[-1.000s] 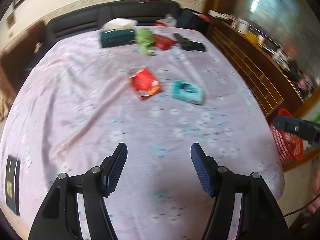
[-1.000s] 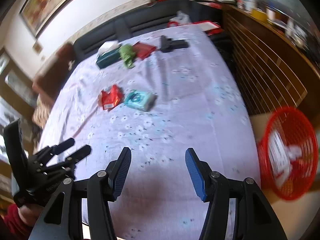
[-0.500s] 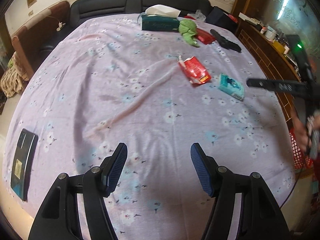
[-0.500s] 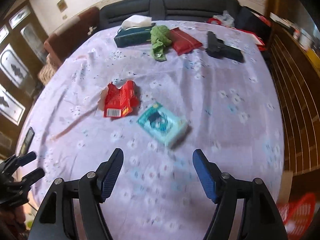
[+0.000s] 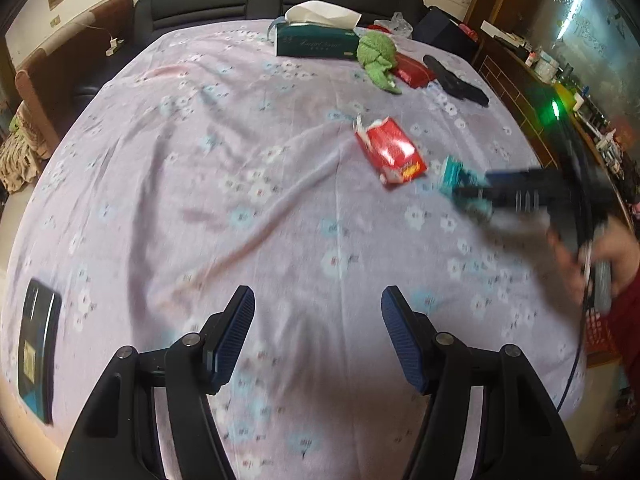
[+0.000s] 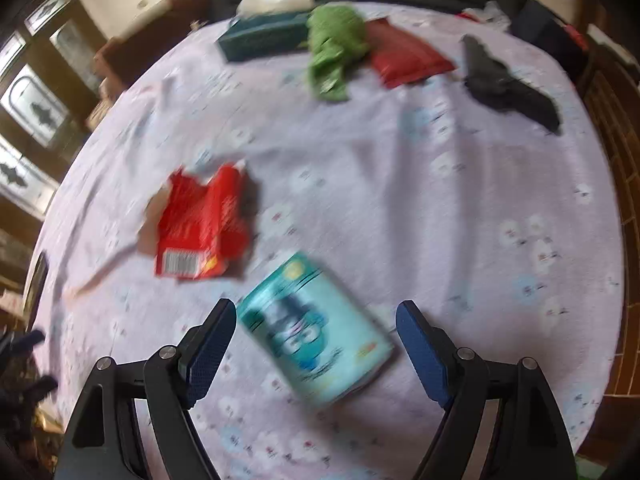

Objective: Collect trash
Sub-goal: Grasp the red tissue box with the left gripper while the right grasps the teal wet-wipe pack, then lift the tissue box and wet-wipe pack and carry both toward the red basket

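The right hand-held gripper, jaws just widened, now straddles the teal packet.

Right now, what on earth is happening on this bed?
A person is clearing trash off the flowered sheet with a grabbing tool in each hand. The right tool has just been opening and now straddles a teal packet without pinching it. A torn red wrapper lies beside it. The left tool hangs open over bare sheet, holding nothing.
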The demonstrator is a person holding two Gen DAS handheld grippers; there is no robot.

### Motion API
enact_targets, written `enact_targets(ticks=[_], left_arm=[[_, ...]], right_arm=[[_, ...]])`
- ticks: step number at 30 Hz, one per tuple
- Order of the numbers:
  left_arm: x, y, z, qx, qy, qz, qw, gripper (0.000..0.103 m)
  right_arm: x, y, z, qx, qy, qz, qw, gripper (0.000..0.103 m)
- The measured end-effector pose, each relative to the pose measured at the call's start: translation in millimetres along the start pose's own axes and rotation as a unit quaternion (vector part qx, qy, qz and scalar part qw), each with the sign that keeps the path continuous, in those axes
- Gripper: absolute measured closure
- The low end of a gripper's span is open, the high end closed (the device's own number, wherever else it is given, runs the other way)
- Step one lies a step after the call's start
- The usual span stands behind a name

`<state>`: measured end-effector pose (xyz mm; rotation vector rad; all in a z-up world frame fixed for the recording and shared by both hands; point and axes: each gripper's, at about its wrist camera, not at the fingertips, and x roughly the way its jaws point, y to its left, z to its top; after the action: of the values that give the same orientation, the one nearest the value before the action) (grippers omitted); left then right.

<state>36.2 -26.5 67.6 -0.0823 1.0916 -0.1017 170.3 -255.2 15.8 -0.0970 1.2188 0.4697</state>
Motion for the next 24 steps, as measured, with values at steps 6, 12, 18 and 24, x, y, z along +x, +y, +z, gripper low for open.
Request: enact_targets(ticks=[6,12,18,24], left_arm=[[20.4,-9.0,48.1,-0.017,-0.004,-0.026,0.9995,0.038],[62.7,-21.4,88.4,-0.046,0.014,-0.051,0.9976,0.039],[116.8,-32.6,116.5,-0.053,0.046,-0.058,0.9958,0.063],[132.9,-43.4,120.0,-0.04,0.04,-0.058,0.9967,0.094]], right_arm=[[2.4,29.9,-20.4,-0.05,-0.002,-0.066,0.997,0.049],[-33.5,26.7,-51.1,0.027,-0.027,-0.053,0.998,0.061],[-75.3,24.7,-96.4,0.093,-0.052,-0.028,0.994,0.06],[-104.4,17.9,-133.4,0.13,-0.065,-0.026,0.989,0.06]])
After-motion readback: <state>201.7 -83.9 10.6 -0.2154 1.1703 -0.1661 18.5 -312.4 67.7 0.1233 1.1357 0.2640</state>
